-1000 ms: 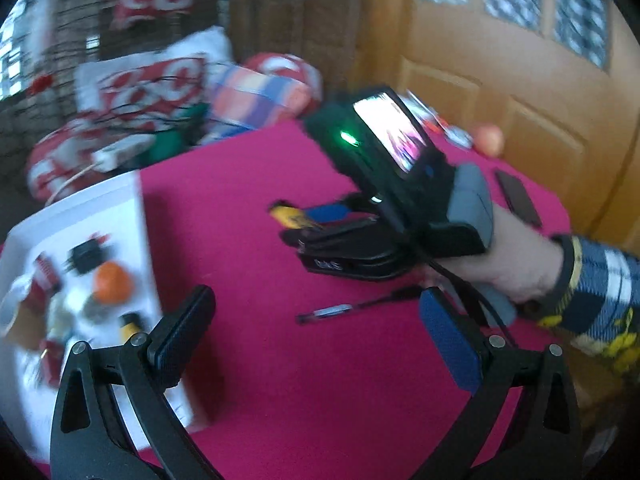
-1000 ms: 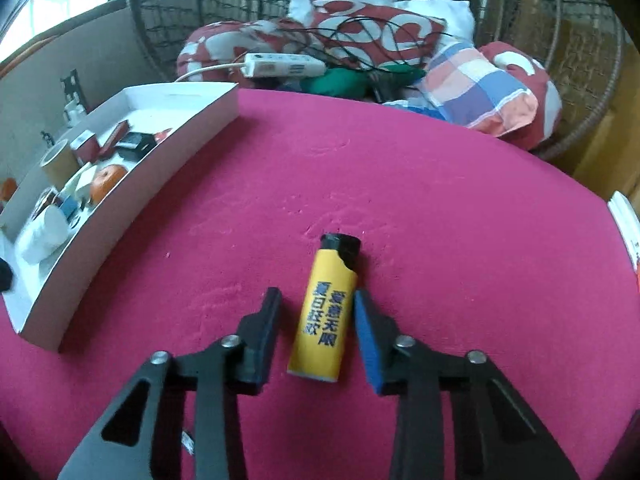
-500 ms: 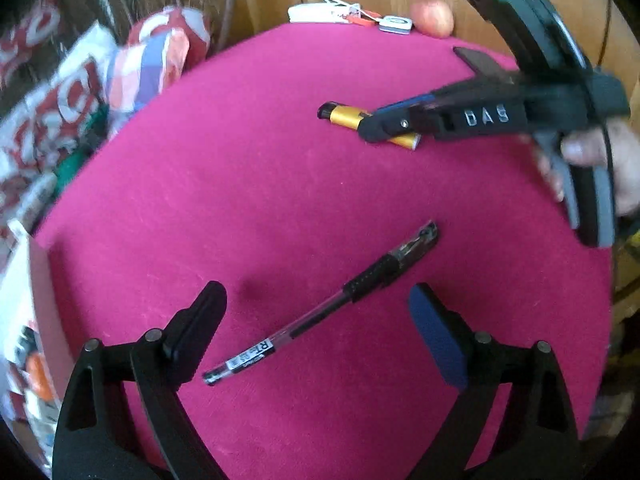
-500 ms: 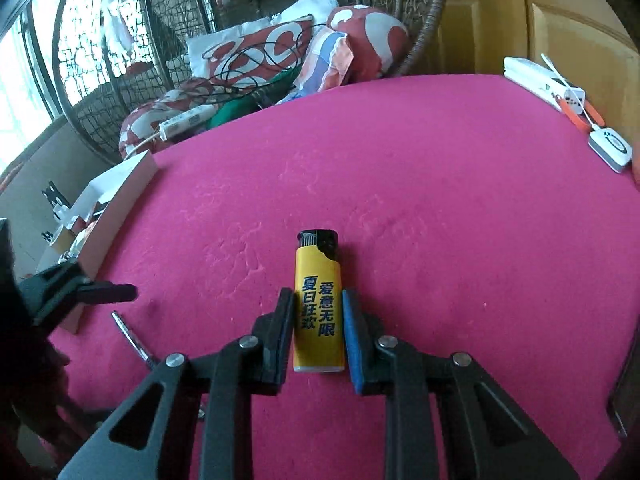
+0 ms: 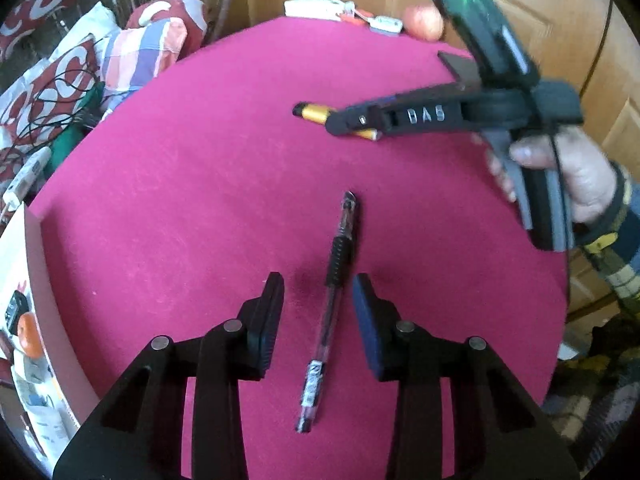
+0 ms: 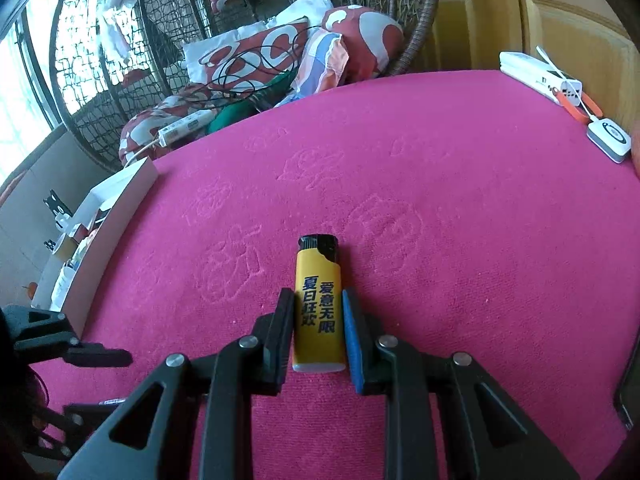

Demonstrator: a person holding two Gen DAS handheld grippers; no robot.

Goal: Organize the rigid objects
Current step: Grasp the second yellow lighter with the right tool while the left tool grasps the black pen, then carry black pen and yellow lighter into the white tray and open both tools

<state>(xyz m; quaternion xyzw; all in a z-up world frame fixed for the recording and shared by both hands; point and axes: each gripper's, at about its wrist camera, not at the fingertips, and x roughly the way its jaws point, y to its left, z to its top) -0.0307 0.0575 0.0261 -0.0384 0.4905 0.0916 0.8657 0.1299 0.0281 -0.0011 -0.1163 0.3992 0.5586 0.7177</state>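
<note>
Plainly, the pink tabletop (image 5: 200, 184) carried both task things. The risk: the thin pen (image 5: 330, 300) could roll or slip out should the left gripper (image 5: 318, 316) pinch off-centre. Its jaws had just been closing, half spread, with the pen between them, untouched. The right gripper (image 6: 318, 328) had its jaws pinching the yellow lighter (image 6: 319, 304), which lay on the tabletop.

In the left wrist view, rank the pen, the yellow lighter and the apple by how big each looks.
1. Pen: by far the longest, though it lies nearest the camera.
2. and 3. Yellow lighter and apple: too close to rank. The right gripper covers part of the lighter, and the apple sits farthest away.
</note>
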